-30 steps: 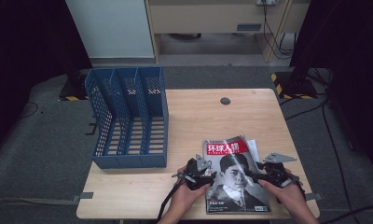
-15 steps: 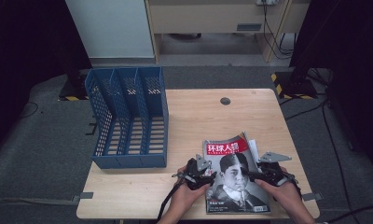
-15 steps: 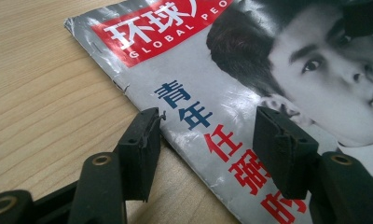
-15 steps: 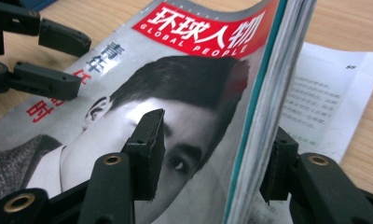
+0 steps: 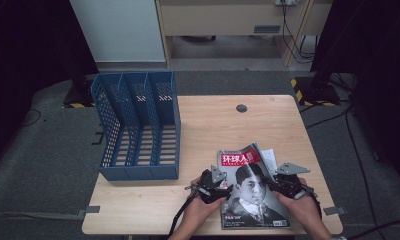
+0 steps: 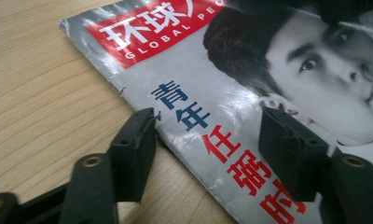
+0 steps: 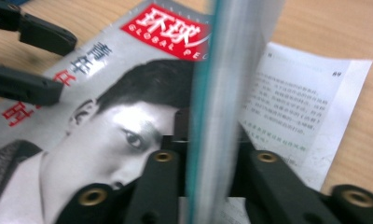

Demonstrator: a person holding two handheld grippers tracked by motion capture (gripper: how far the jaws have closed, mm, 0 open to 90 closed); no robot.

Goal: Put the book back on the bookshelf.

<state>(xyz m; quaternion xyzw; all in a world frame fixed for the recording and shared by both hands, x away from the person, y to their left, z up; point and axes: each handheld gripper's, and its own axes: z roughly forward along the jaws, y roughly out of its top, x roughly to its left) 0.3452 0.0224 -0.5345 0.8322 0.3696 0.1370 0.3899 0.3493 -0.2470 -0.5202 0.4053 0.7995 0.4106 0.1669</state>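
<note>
A magazine (image 5: 250, 190) with a red title band and a portrait cover lies on the wooden table (image 5: 213, 125), near its front right. My left gripper (image 5: 226, 192) is at the magazine's left edge. In the left gripper view its jaws (image 6: 208, 126) have just been opening and stand open astride that edge of the magazine (image 6: 212, 70), with no pad pressing on it. My right gripper (image 5: 274, 183) is at the right edge. Its jaws (image 7: 208, 140) have just closed on the raised edge of the magazine (image 7: 105, 116). Farther off, the left gripper (image 7: 65, 70) shows too.
A blue three-slot file holder (image 5: 138, 130) lies on the table's left half, its slots open toward the front. A white printed sheet (image 7: 306, 107) sticks out from under the magazine's right side. A small dark round cap (image 5: 241, 108) sits near the far edge.
In the high view both hands stay at the magazine's two sides. The right hand has shifted only slightly, and the magazine lies in the same place.
</note>
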